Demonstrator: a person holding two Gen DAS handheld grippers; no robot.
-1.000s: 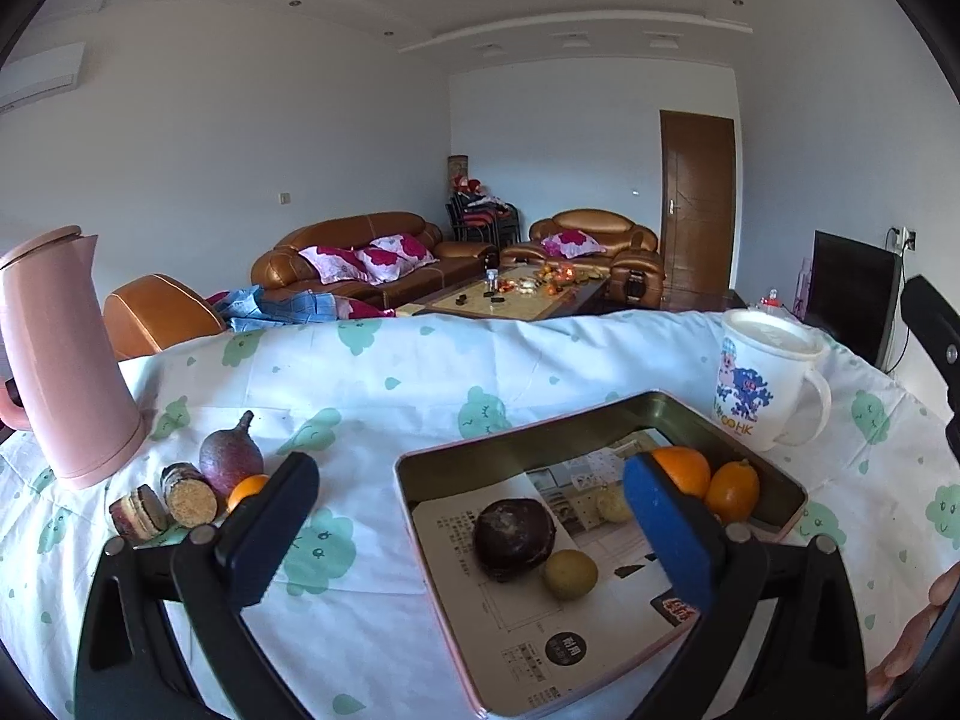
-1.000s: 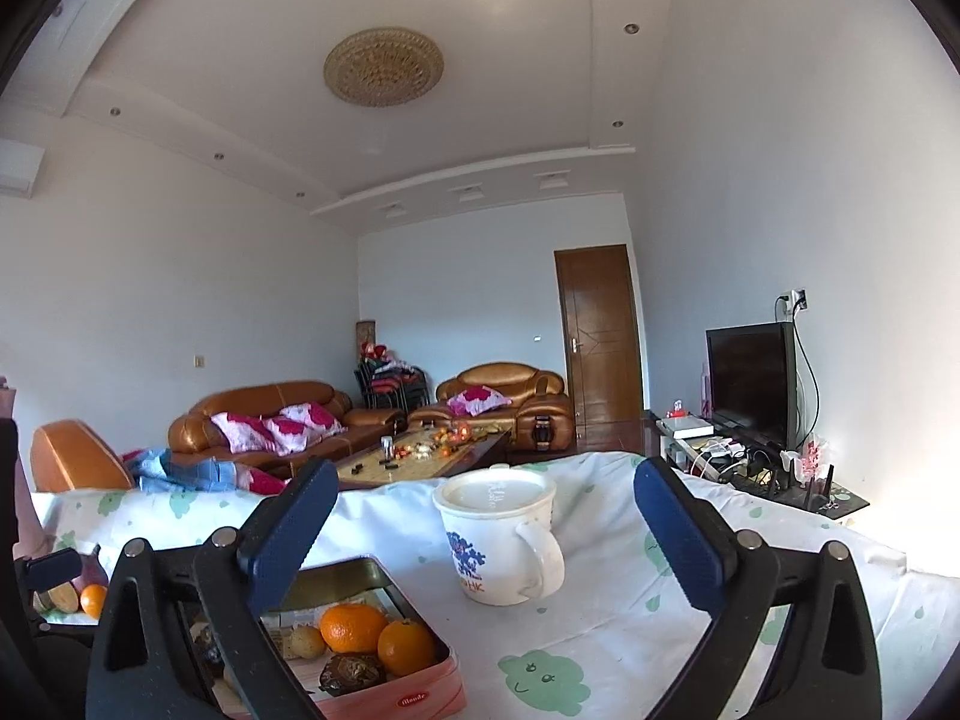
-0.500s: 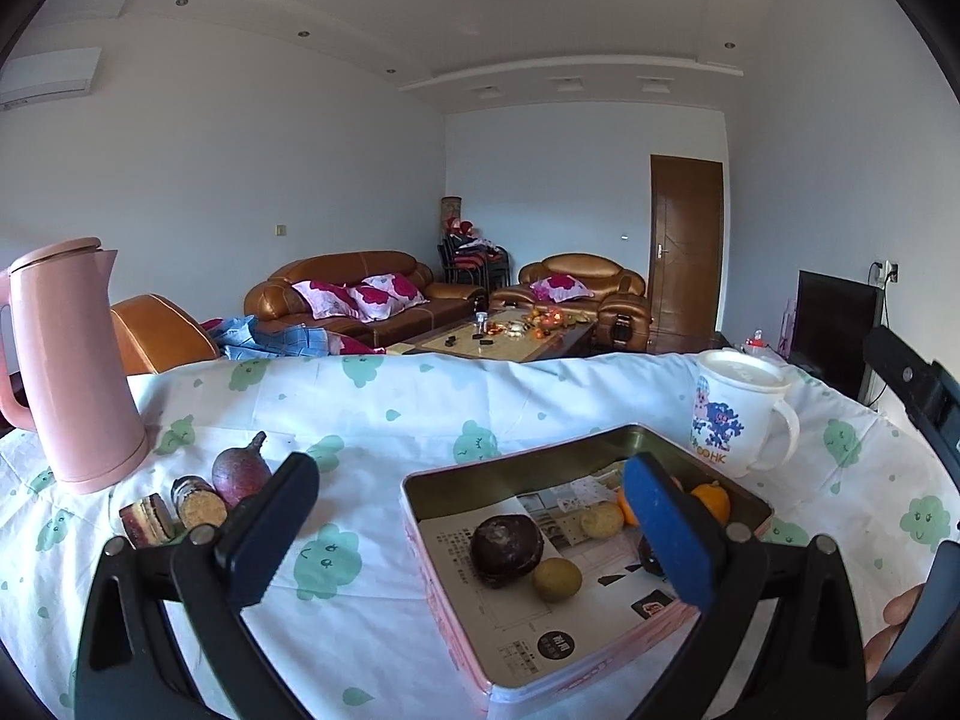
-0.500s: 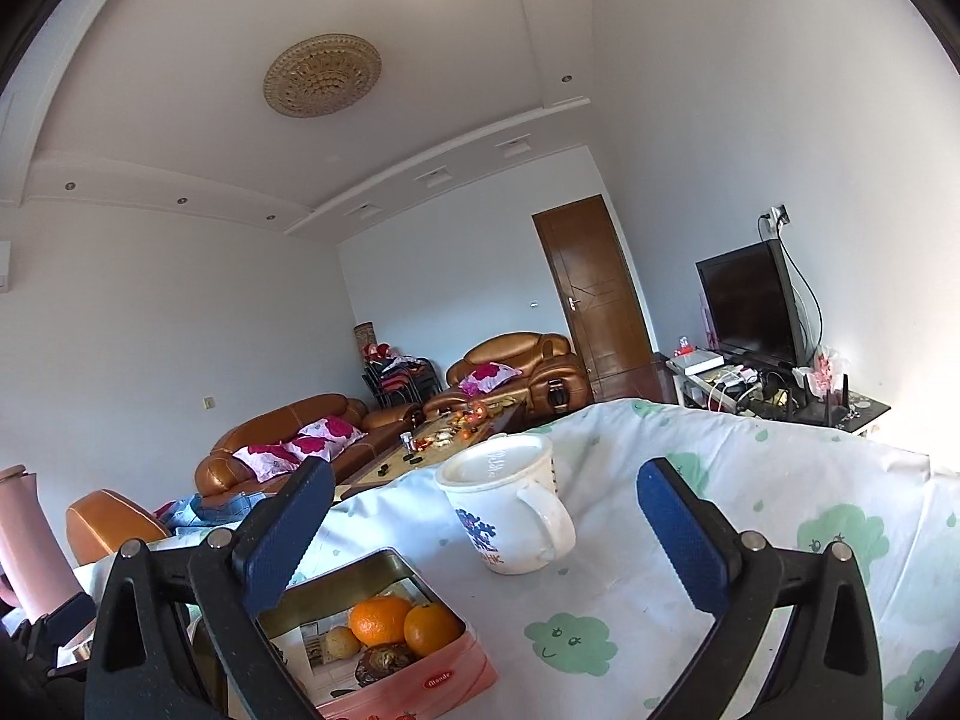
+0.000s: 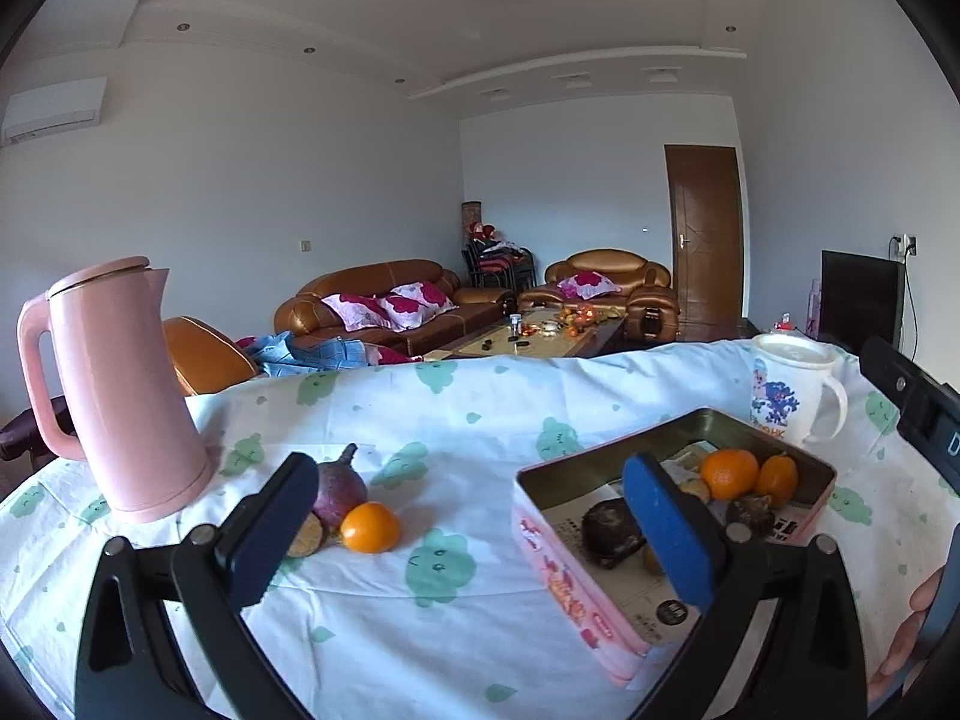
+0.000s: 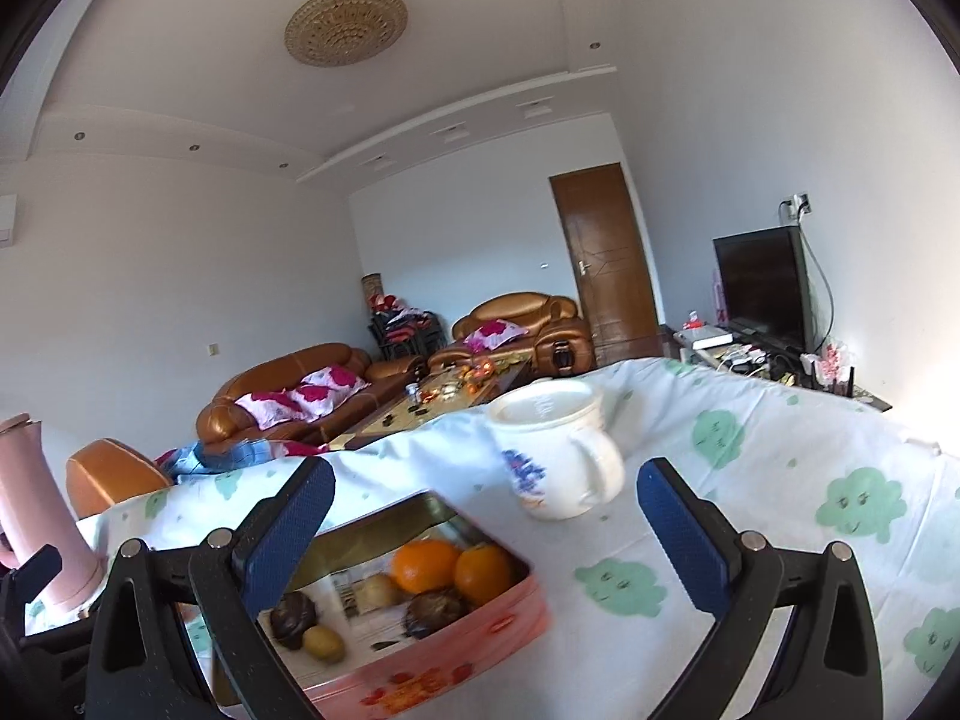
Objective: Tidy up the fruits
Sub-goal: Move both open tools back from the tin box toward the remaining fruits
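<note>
A pink tin (image 5: 570, 576) lined with printed paper holds two oranges (image 5: 729, 473), dark wrinkled fruits (image 5: 612, 531) and small yellow-green ones. To its left on the tablecloth lie a loose orange (image 5: 370, 527), a purple pointed fruit (image 5: 339, 483) and a cut piece half hidden behind my left finger. My left gripper (image 5: 471, 525) is open and empty, with the loose fruits just inside its left finger. My right gripper (image 6: 483, 528) is also open and empty, above the tin (image 6: 432, 672) with its oranges (image 6: 425, 564).
A pink kettle (image 5: 120, 390) stands at the table's left, close behind the loose fruits. A white mug (image 6: 552, 450) sits just beyond the tin's far corner. A hand (image 5: 906, 648) shows at the lower right edge. Sofas and a coffee table lie past the table.
My left gripper has dropped lower and swung left, bringing the loose fruits nearer. My right gripper has tilted and come closer to the tin. Both stayed open.
</note>
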